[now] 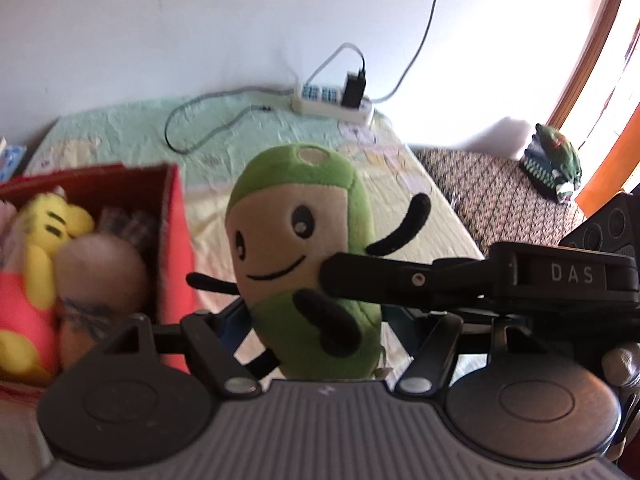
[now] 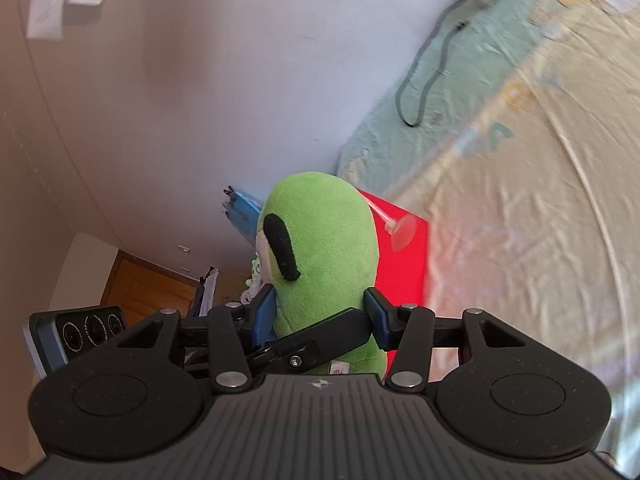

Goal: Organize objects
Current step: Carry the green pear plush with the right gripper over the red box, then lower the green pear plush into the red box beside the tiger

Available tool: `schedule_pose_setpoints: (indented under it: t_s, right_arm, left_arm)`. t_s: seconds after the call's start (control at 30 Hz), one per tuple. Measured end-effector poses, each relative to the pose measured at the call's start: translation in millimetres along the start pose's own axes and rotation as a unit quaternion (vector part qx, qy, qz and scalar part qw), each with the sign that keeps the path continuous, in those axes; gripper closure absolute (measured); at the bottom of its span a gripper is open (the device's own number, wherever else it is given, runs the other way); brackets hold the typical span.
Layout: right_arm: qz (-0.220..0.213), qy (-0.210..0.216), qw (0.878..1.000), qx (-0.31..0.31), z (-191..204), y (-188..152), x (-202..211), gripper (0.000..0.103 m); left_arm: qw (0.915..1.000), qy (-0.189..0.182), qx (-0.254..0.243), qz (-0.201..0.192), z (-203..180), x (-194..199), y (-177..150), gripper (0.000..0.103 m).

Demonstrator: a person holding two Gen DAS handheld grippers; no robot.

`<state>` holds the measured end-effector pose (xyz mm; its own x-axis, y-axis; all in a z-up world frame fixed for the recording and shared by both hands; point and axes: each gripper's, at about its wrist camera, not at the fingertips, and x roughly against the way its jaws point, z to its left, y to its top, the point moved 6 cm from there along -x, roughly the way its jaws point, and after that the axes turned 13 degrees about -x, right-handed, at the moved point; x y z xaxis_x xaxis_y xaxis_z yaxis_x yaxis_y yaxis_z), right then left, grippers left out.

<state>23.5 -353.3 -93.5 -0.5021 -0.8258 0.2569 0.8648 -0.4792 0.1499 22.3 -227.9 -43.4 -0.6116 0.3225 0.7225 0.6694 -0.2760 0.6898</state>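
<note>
A green plush toy [image 1: 304,248] with a beige smiling face and black limbs hangs above the bed. My left gripper [image 1: 316,320] is shut on its lower body. My right gripper [image 2: 324,316] is also shut on the green plush [image 2: 328,240], seen from the side; its finger [image 1: 400,280] reaches in from the right in the left wrist view. A red box [image 1: 176,216] stands on the bed at left, holding a yellow plush [image 1: 44,224] and a brown round toy [image 1: 100,272]. The box [image 2: 404,264] shows behind the plush in the right wrist view.
A bed with a pale green and cream sheet [image 1: 248,136] carries a white power strip [image 1: 332,100] with a black charger and a looping grey cable [image 1: 208,128]. A patterned seat [image 1: 500,192] with a green toy [image 1: 556,160] stands to the right. A white wall is behind.
</note>
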Motion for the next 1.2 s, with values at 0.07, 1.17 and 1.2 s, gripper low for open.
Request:
schedule_pose_setpoints:
  t_s: [0.07, 1.17, 1.2]
  right_arm:
    - [-0.007, 0.003, 1.0, 0.008, 10, -4, -9, 0.052]
    - [-0.119, -0.127, 0.983, 0.05, 40, -57, -117, 0.052]
    - [-0.121, -0.129, 0.983, 0.052, 40, -58, -118, 0.052]
  left_arm:
    - [0.9999, 0.0, -0.006, -0.014, 11, 10, 0, 0.034]
    - [0.9947, -0.101, -0.017, 0.006, 158, 13, -47, 0.016]
    - [0.9946, -0.101, -0.019, 0.005, 159, 13, -47, 0.016]
